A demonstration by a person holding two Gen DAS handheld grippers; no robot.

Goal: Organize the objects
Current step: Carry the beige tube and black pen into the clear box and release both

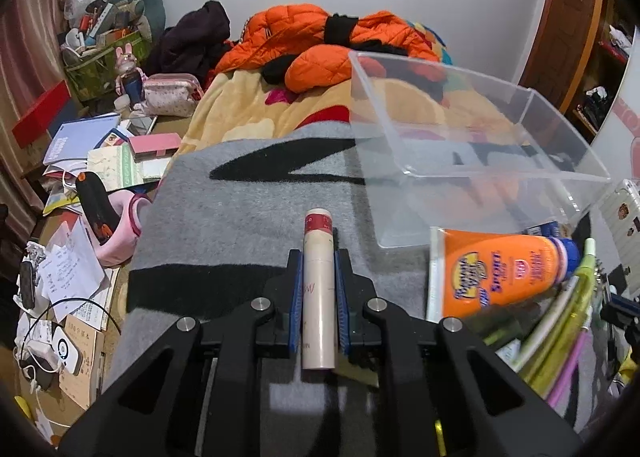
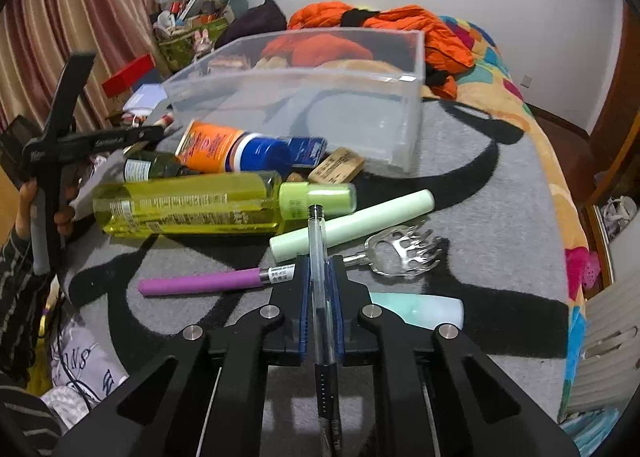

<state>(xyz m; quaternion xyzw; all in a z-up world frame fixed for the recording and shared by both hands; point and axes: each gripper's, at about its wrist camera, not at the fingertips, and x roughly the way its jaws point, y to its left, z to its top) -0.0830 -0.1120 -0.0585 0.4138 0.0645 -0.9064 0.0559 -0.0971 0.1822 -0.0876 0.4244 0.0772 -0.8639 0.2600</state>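
Both tongs are loaded: the left tongs [image 1: 319, 297] clamp a cream tube [image 1: 318, 297] with a red band, and the right tongs [image 2: 319, 297] pinch a clear pen [image 2: 320, 281]. This looks like the pick-up step, both items gripped low over the grey blanket [image 2: 500, 241] on the bed. The clear bin [image 2: 320, 97] sits empty just beyond the sunscreen tube [image 2: 218, 147] and yellow bottle [image 2: 188, 205]. Next, I reckon, each needs lifting over the bin's near wall before letting go.

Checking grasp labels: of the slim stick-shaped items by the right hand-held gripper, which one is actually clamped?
The clear pen, upright between the right hand-held gripper pads. The purple stick and pale green stick lie loose on the blanket.
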